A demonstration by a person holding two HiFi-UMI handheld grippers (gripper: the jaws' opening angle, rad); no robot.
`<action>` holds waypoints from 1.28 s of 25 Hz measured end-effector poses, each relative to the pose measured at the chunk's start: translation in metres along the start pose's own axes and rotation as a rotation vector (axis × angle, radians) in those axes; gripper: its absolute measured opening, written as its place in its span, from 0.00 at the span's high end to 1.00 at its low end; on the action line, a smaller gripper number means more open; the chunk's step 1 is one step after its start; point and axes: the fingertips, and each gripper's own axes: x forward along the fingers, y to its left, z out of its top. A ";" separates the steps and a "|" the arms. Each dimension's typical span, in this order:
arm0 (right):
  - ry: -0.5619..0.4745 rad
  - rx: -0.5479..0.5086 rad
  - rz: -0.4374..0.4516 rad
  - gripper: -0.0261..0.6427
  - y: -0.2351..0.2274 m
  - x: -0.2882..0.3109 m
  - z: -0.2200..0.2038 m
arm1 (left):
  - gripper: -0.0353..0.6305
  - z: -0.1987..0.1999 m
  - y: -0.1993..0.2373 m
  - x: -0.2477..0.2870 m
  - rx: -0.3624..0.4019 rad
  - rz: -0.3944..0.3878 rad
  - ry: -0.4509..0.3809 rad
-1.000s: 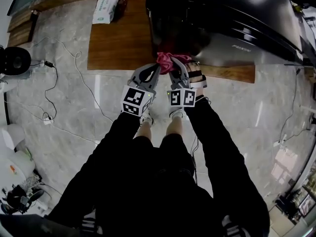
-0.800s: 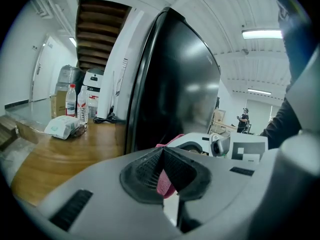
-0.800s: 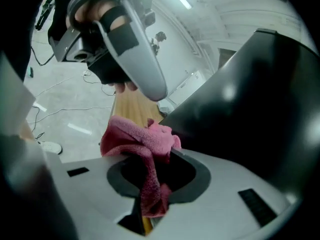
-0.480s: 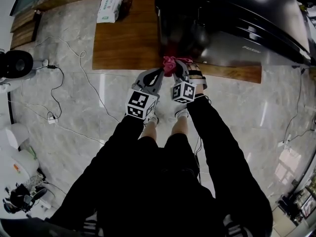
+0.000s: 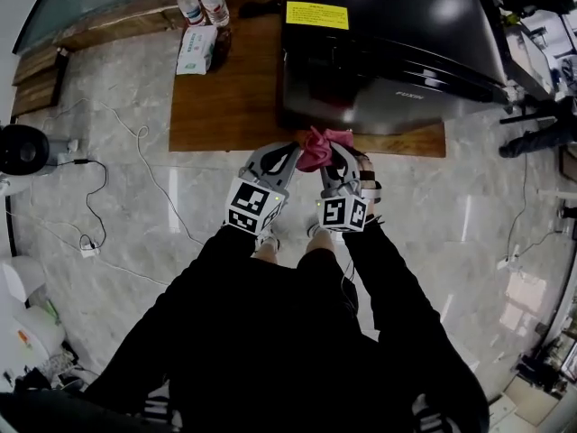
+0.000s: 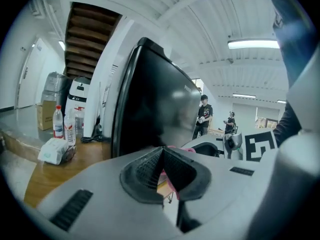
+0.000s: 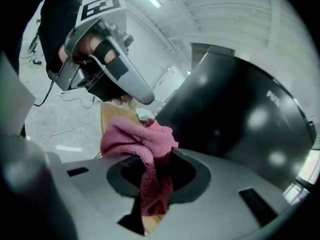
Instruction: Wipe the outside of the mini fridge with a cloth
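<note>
"Pink cloth [image 5: 316,146], where's that sitting?"

"Bunched up in the right gripper [image 5: 334,154], whose jaws are clamped on it. One fold hangs down between them and the rest puffs out over the tips. It's held over the front edge of the wooden board [image 5: 225,97], just before the lower front of the mini fridge [image 5: 388,52]. Whether it touches the fridge, I can't tell from here."

"And the other one?"

"The left gripper [image 5: 287,152] is right beside it, on the cloth's left. Its jaws are drawn together with nothing between them, and their tips are close to the cloth."

"Where does the fridge stand?"

"On the right part of the board, black and glossy, with a yellow label [image 5: 317,13] on top near its left edge."

"Anything else about?"

"Two water bottles [image 5: 202,2] at the board's far left corner, a white tissue pack [image 5: 196,49] just in front of them, and loose cables [image 5: 135,147] trailing over the marble floor [image 5: 108,197] to the left."
</note>
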 end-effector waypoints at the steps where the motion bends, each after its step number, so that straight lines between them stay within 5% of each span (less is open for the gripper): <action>1: 0.003 0.006 -0.040 0.82 -0.017 -0.013 0.006 | 0.94 0.014 -0.008 0.001 0.016 -0.019 -0.010; 8: -0.013 0.025 -0.288 0.82 -0.128 -0.099 0.023 | 0.94 0.106 -0.080 0.021 0.054 -0.133 -0.120; 17: -0.080 -0.059 -0.426 0.82 -0.231 -0.176 0.002 | 0.94 0.171 -0.172 0.068 0.071 -0.175 -0.237; 24: -0.188 -0.172 -0.439 0.82 -0.297 -0.189 0.000 | 0.94 0.205 -0.211 0.105 0.101 -0.115 -0.293; 32: -0.286 -0.225 -0.339 0.82 -0.313 -0.161 -0.019 | 0.94 0.205 -0.218 0.135 0.096 0.017 -0.312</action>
